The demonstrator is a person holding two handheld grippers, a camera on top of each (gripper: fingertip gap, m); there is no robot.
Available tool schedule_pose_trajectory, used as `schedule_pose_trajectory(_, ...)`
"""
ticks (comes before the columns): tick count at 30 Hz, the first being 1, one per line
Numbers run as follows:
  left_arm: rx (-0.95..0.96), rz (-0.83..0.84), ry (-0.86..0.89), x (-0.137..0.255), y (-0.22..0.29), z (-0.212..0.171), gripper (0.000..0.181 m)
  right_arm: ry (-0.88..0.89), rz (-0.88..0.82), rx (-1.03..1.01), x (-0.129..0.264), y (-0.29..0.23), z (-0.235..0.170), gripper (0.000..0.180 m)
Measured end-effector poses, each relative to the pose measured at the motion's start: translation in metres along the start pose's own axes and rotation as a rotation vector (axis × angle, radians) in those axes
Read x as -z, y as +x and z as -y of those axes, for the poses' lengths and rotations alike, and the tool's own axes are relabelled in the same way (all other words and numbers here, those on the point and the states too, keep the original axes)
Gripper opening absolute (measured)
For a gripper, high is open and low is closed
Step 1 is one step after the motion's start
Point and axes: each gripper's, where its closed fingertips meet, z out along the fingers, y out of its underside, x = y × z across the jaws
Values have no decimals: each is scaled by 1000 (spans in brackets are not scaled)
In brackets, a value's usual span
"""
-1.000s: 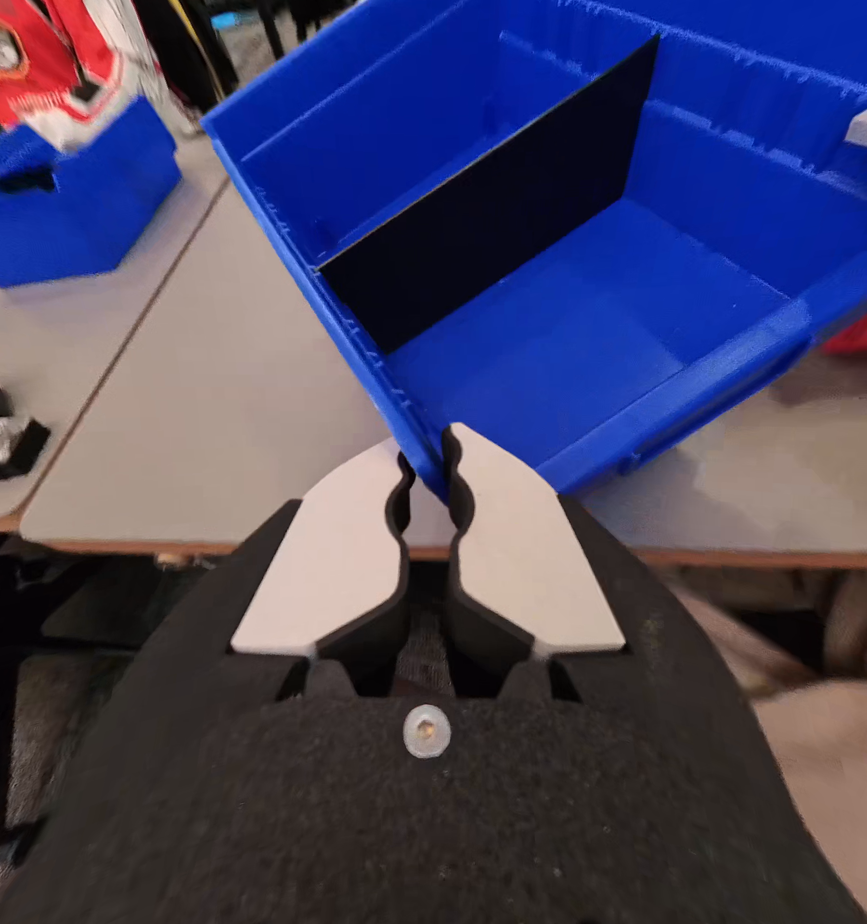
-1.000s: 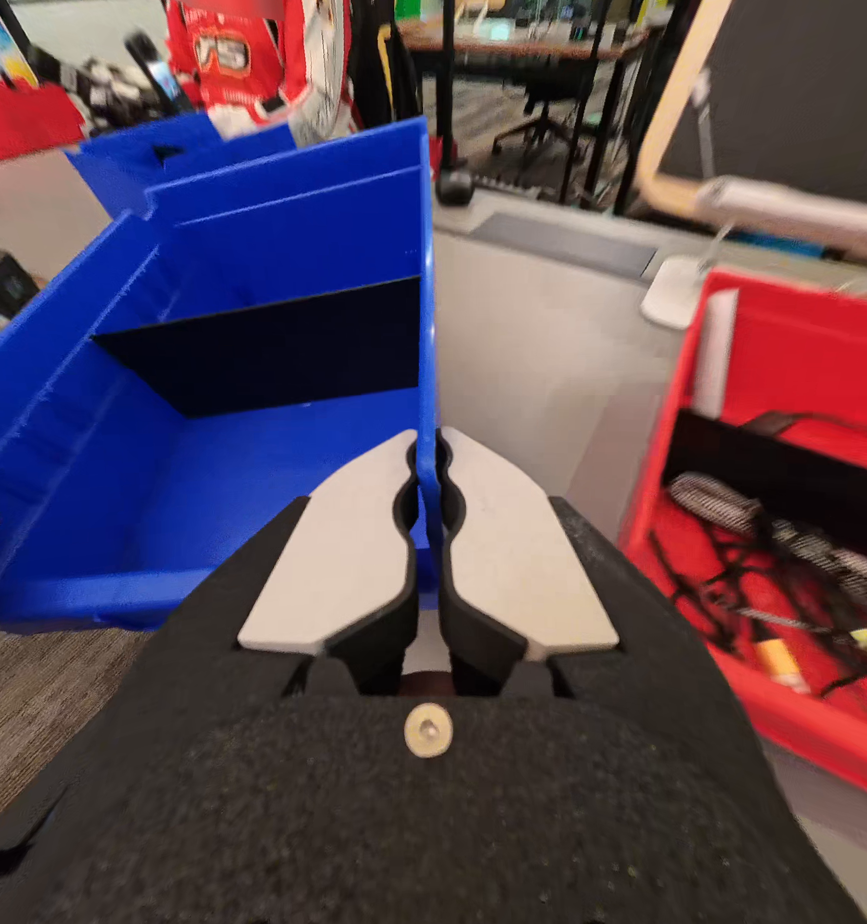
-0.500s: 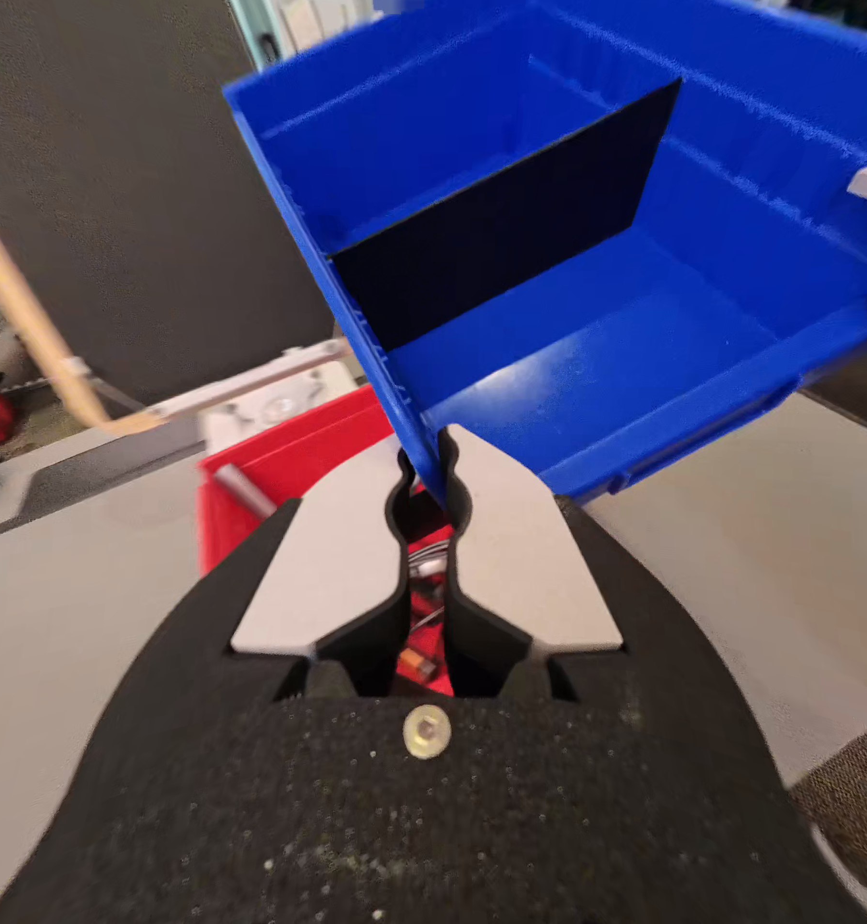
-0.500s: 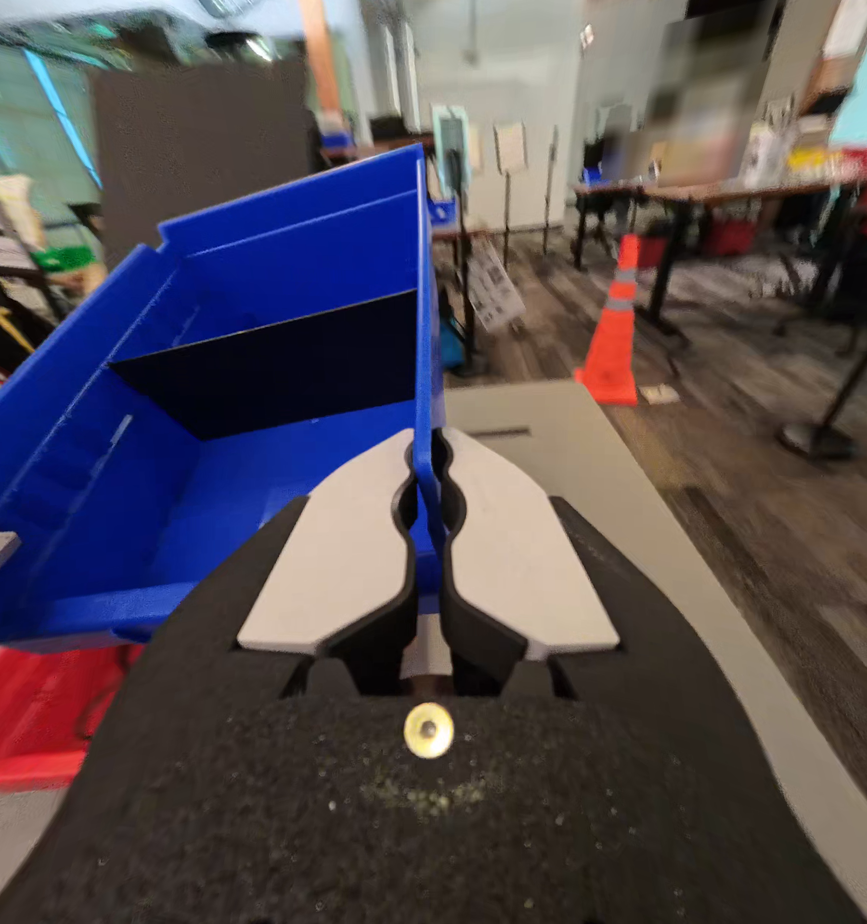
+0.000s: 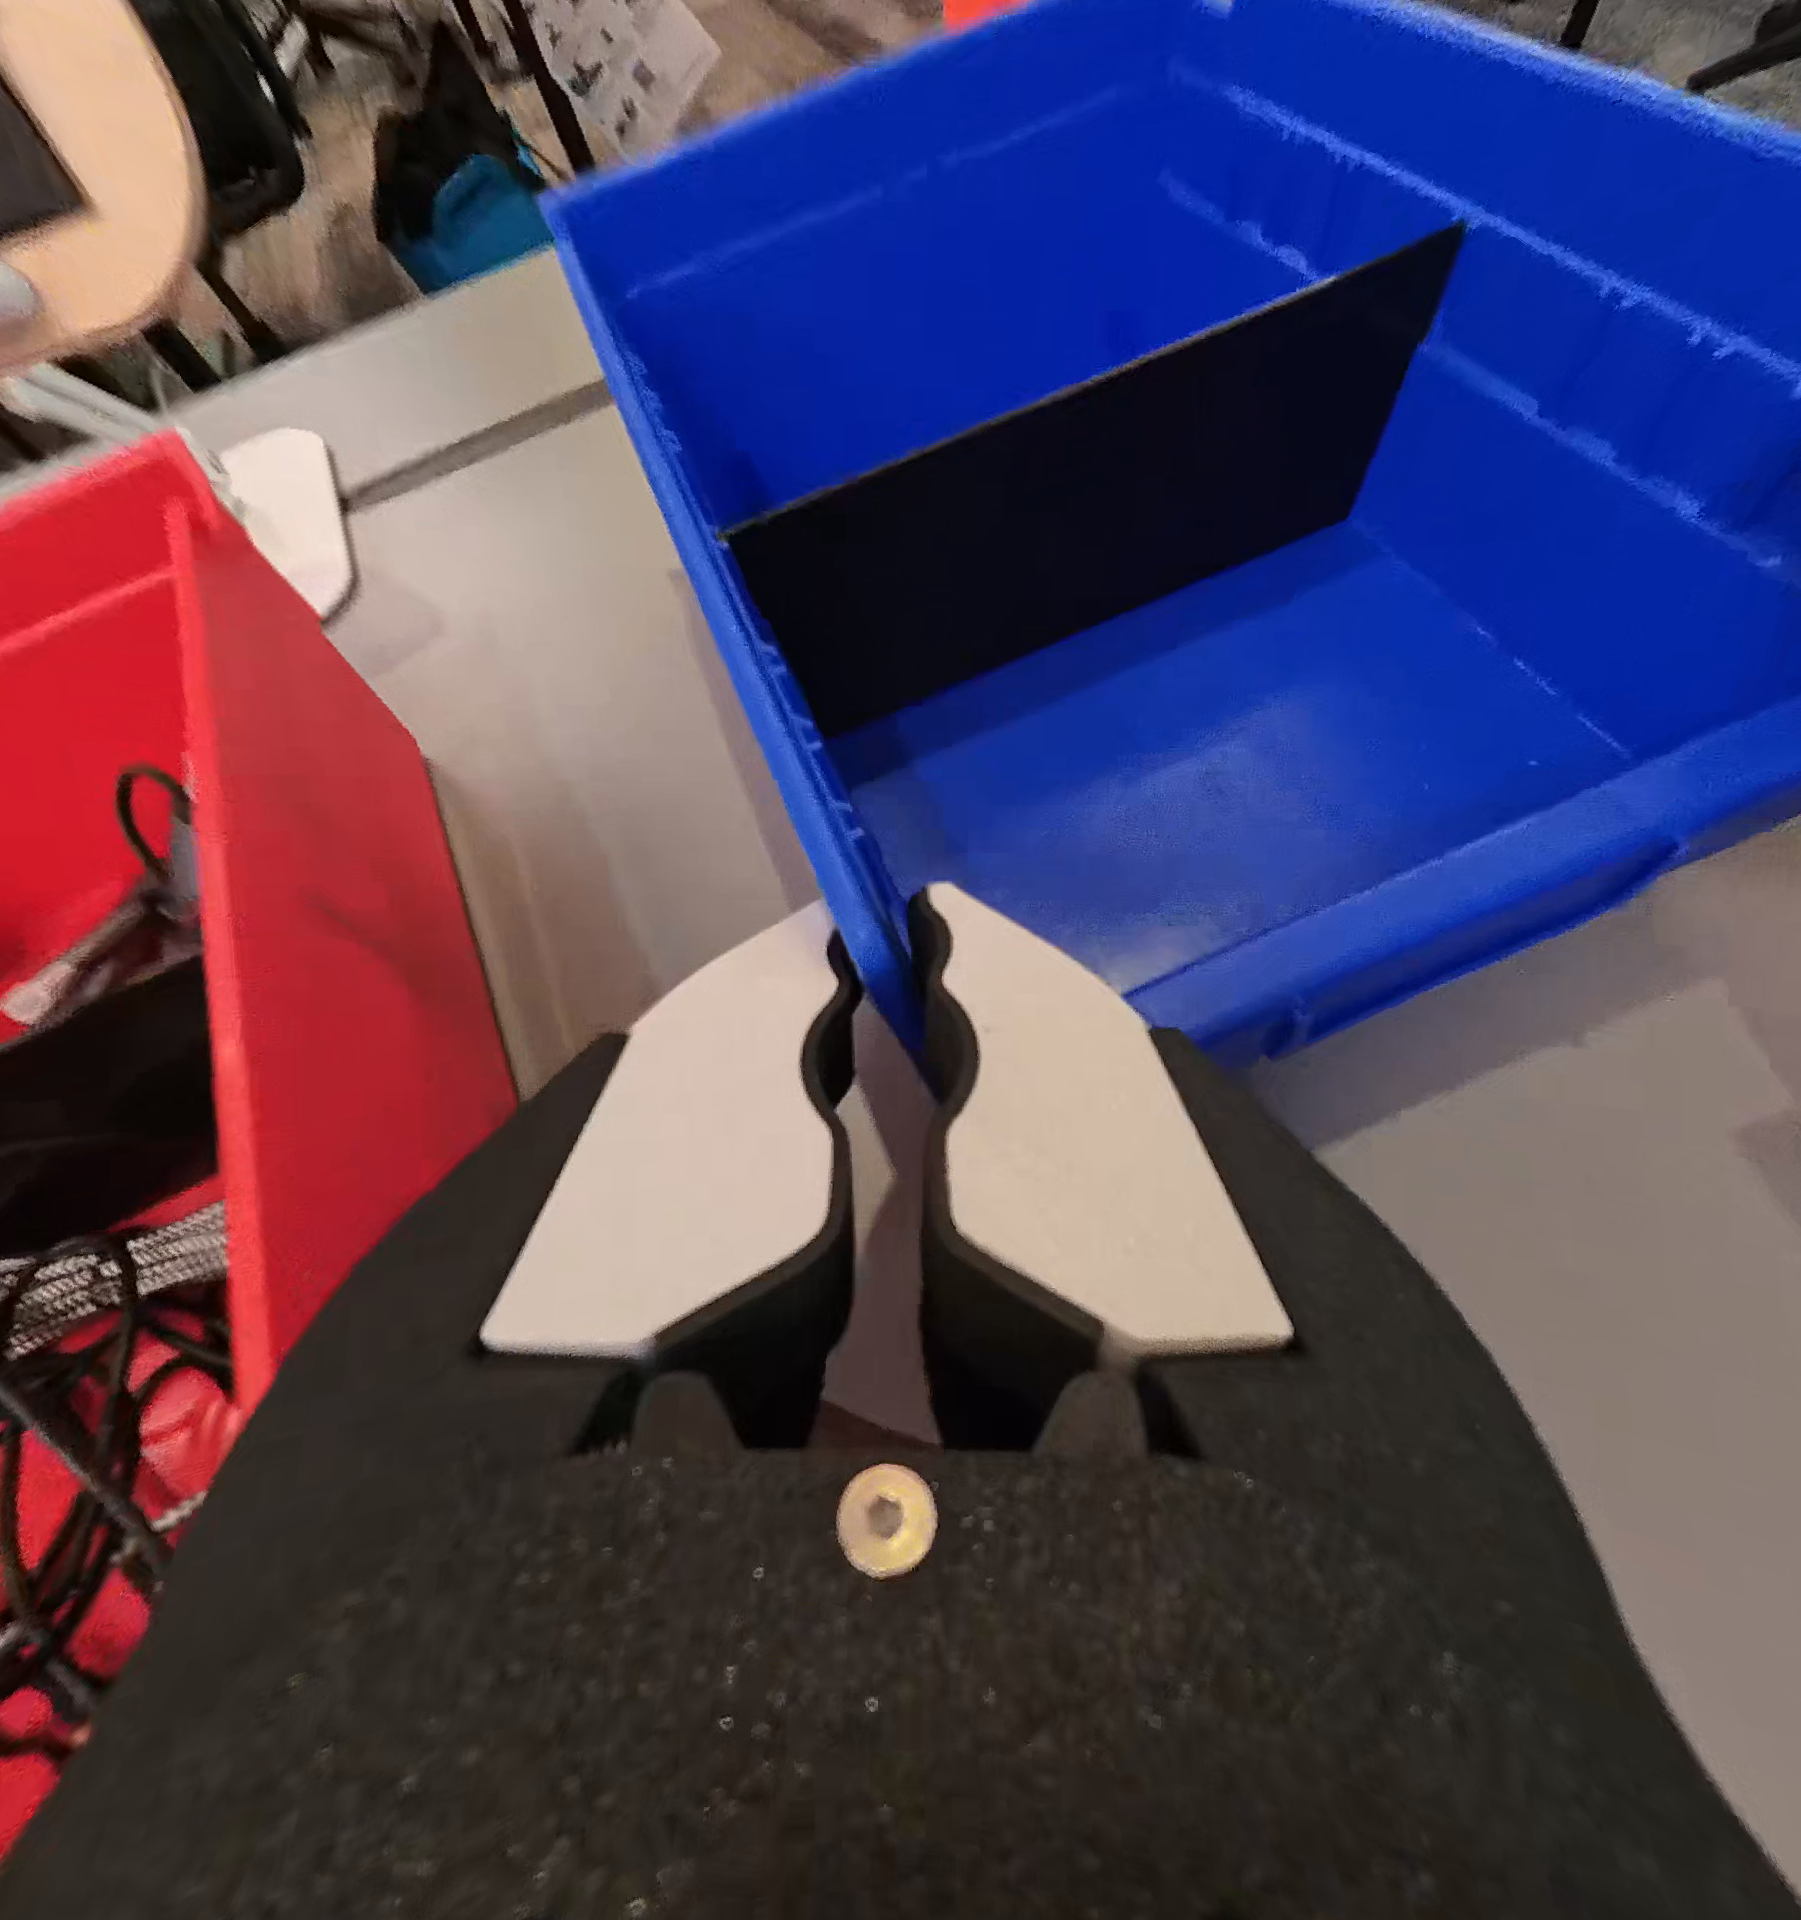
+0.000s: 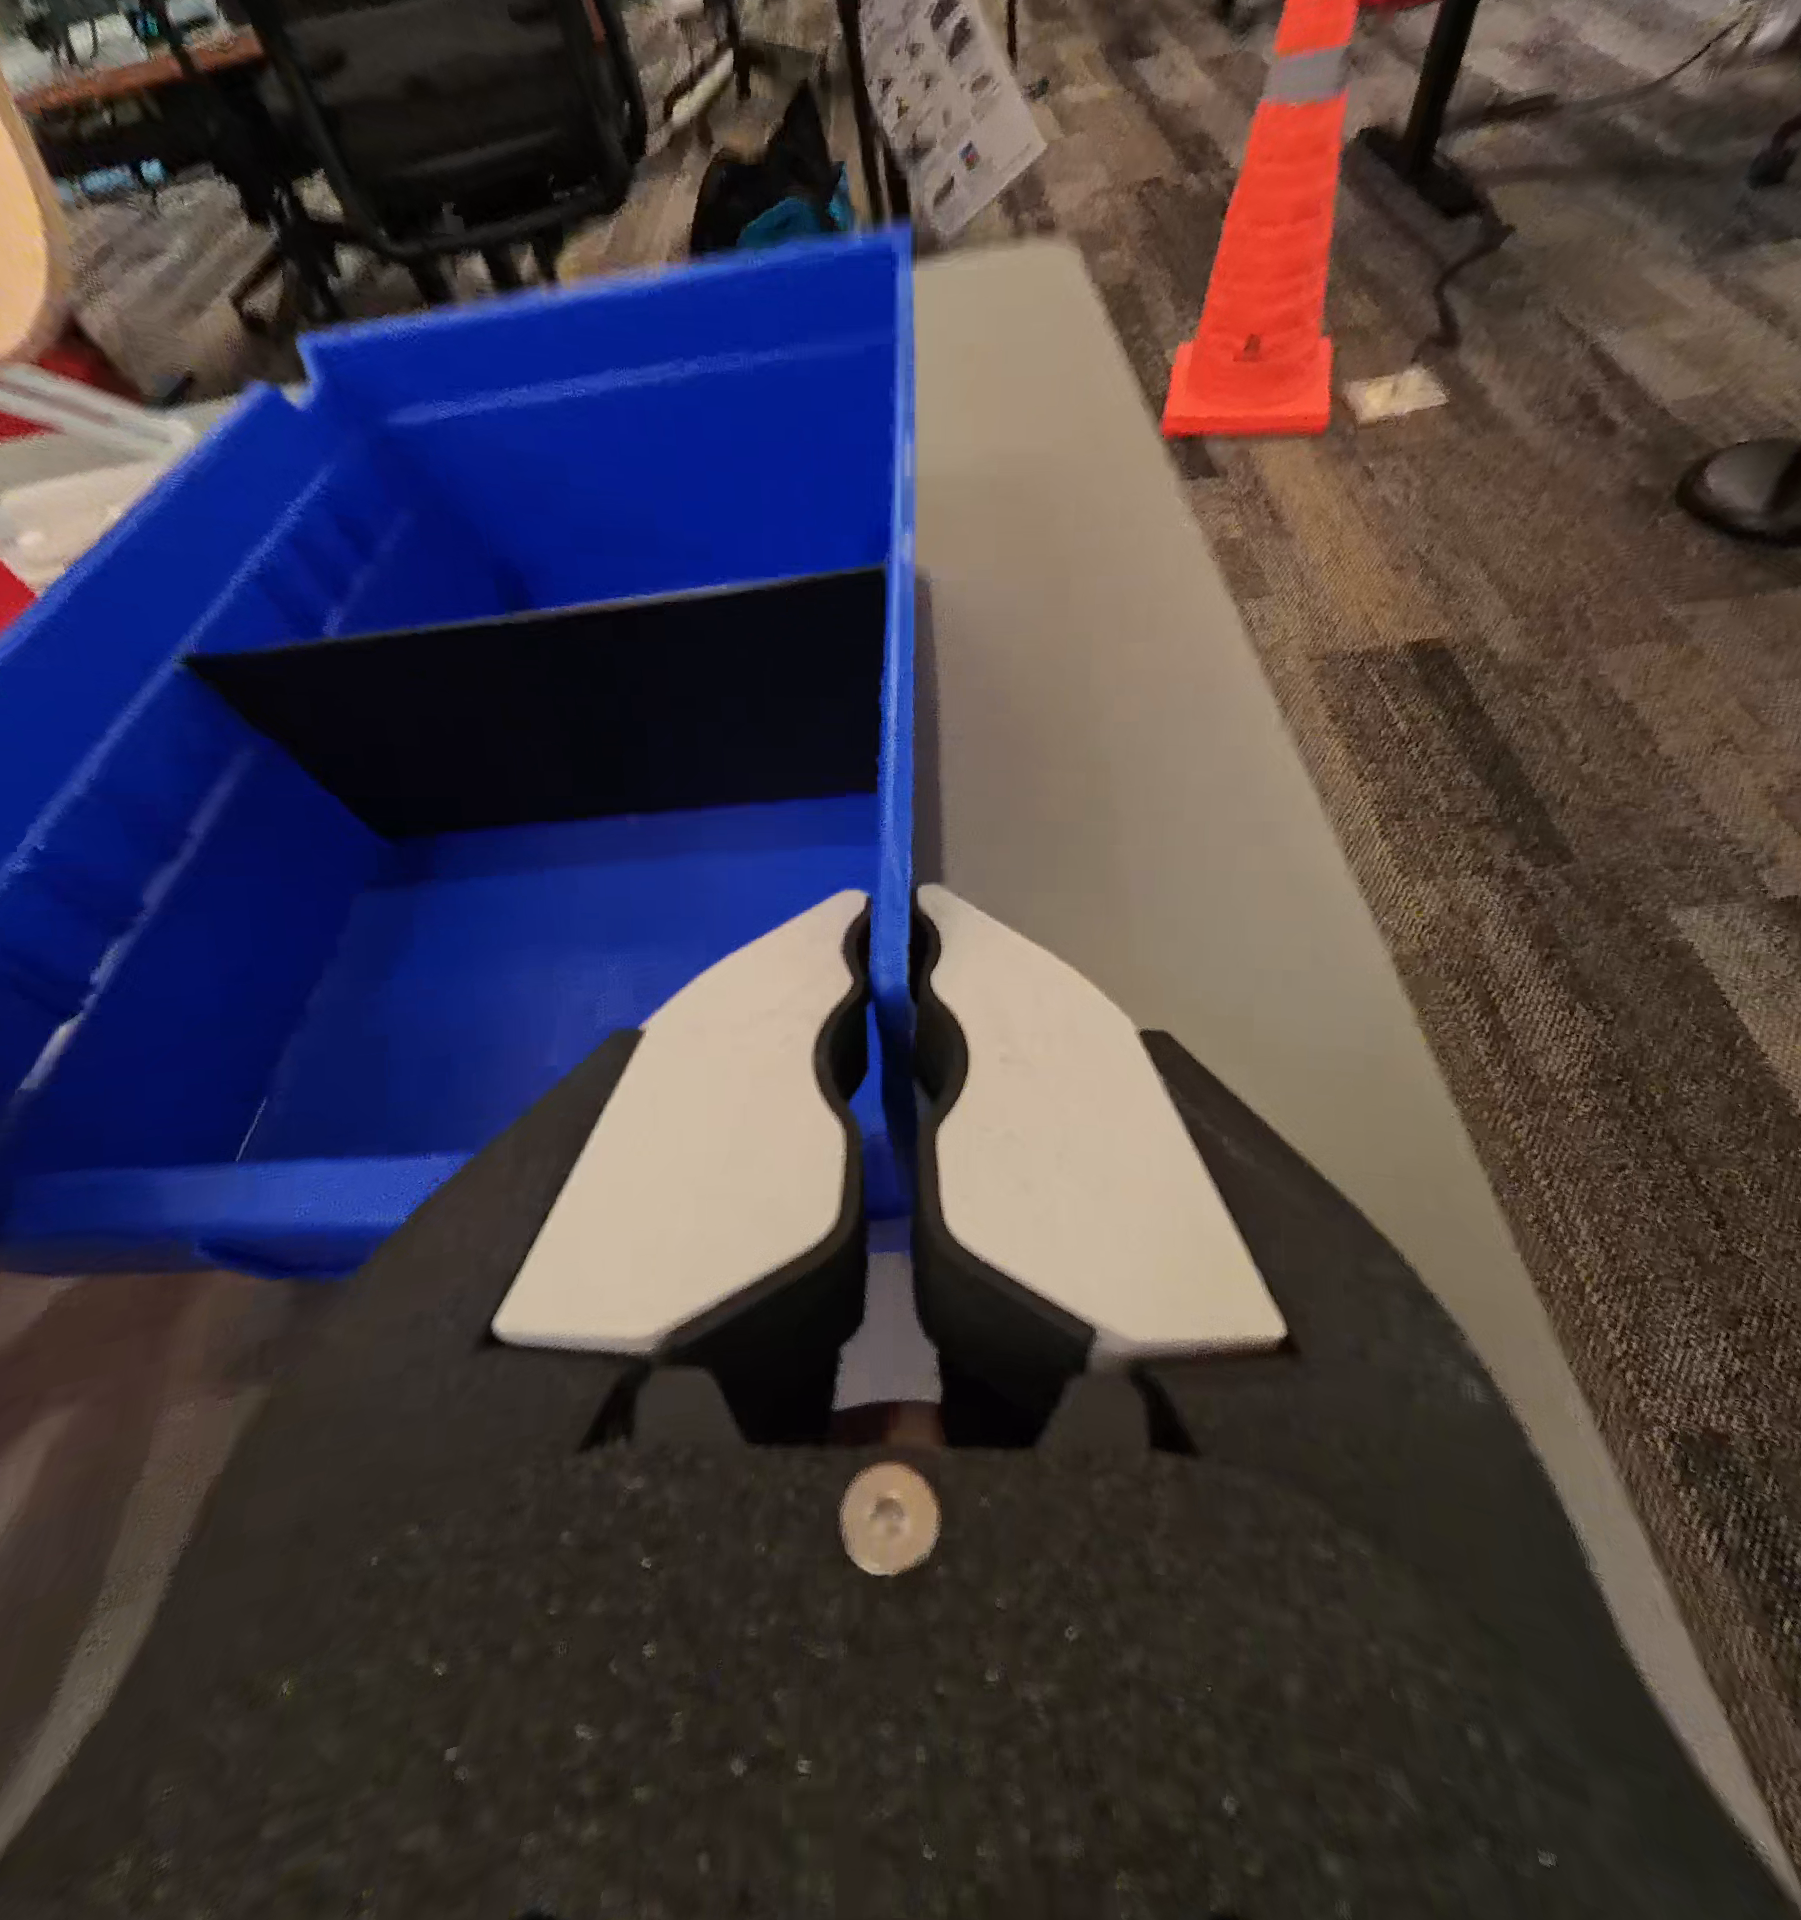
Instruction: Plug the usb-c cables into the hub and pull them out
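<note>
Both grippers hold an empty blue bin [image 5: 1239, 779] with a black divider [image 5: 1062, 520] across its middle. My left gripper [image 5: 880, 935] is shut on the bin's left side wall near the front corner. My right gripper [image 6: 893, 925] is shut on the right side wall of the blue bin [image 6: 563, 987]. The bin sits at or just above the grey table [image 5: 563, 675]; contact is unclear. Black and braided cables [image 5: 65, 1299] lie in a red bin [image 5: 335, 935] to the left. No hub is visible.
The red bin stands close beside the blue bin's left. A white stand base [image 5: 293, 509] sits behind it. The table's right edge [image 6: 1291, 831] drops to carpet, with an orange cone [image 6: 1270, 239], chairs and stand legs beyond. One gripper's finger ends stand about 20 cm off the other's.
Both grippers carried the blue bin in a wide swing across the room, over the red bin, and lowered it to the table right of the red bin. Both grips stayed shut.
</note>
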Motion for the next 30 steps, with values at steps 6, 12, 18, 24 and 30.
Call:
schedule_pose_trajectory(6,-38,-89,10,5,8,-6,21,-7,23,-42,2,-1,-4,3)
schedule_pose_trajectory(12,2,-289,54,69,5,2,30,86,-30,-174,34,9,34,31)
schedule_pose_trajectory(18,66,-339,113,143,-79,-2,44,205,40,-6,72,-68,87,30)
schedule_pose_trajectory(24,234,-169,318,187,-208,-39,43,155,261,262,76,-212,68,44)
schedule_pose_trajectory(30,326,-75,211,168,-257,-116,44,-8,295,423,39,-299,-35,69)
